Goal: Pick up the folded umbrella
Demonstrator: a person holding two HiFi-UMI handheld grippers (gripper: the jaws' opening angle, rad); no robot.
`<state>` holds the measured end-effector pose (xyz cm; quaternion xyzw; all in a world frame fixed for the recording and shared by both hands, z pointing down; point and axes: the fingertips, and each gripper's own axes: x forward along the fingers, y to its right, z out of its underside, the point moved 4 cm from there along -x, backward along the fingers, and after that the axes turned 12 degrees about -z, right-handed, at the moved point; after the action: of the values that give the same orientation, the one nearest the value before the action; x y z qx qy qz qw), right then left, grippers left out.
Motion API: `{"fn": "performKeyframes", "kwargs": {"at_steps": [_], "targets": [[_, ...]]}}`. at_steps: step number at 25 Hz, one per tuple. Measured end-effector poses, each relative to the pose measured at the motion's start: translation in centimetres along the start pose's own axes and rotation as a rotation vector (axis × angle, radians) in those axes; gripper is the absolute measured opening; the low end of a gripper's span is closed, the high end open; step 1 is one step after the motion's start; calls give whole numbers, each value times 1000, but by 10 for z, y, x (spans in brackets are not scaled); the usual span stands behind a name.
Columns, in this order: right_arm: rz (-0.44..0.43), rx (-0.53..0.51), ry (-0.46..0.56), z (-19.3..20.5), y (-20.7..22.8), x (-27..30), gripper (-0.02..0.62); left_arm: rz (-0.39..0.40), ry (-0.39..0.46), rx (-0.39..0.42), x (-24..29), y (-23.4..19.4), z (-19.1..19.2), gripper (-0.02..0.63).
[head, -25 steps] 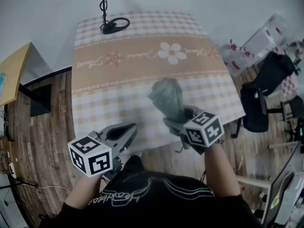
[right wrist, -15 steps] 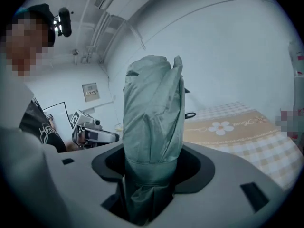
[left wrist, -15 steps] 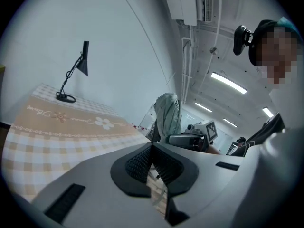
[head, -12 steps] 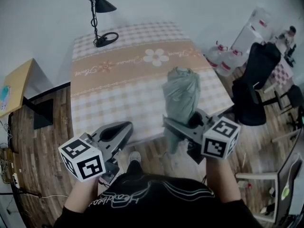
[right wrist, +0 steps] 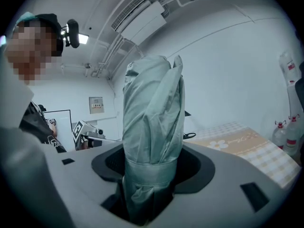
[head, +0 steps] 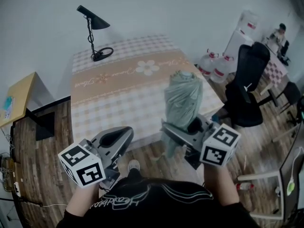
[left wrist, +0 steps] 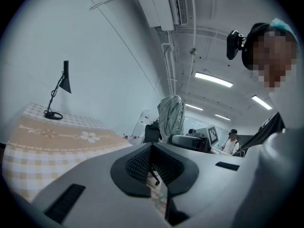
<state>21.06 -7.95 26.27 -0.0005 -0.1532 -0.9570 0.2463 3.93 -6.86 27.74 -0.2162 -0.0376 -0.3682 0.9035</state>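
Note:
The folded umbrella [head: 183, 100] is a grey-green bundle with a strap round its lower part. It stands nearly upright in the air above the near right corner of the checked table [head: 118, 91]. My right gripper [head: 181, 128] is shut on its lower end, and in the right gripper view the umbrella [right wrist: 152, 122] rises out from between that gripper's [right wrist: 149, 177] dark pads. My left gripper [head: 118, 137] hovers empty beyond the table's near edge, to the left of the umbrella, jaws together. The left gripper view looks past the left gripper [left wrist: 153, 148] to the umbrella [left wrist: 170, 114].
A black desk lamp [head: 92, 32] stands at the table's far left corner. A black office chair [head: 247, 84] and water jugs [head: 213, 65] are to the right of the table. A wooden side table [head: 16, 99] stands at the left. Wooden floor lies below me.
My right gripper has lifted the umbrella off the table and swung it nearly upright. My left gripper has risen too, staying empty.

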Motion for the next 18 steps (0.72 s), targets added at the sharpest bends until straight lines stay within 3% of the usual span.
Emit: {"fn": "performKeyframes", "kwargs": {"at_steps": [7, 18], "targets": [[17, -39, 9, 0, -12, -16, 272, 15, 6, 67, 1, 25, -1, -3], [29, -46, 24, -3, -17, -27, 272, 27, 10, 82, 2, 36, -3, -2]]}}
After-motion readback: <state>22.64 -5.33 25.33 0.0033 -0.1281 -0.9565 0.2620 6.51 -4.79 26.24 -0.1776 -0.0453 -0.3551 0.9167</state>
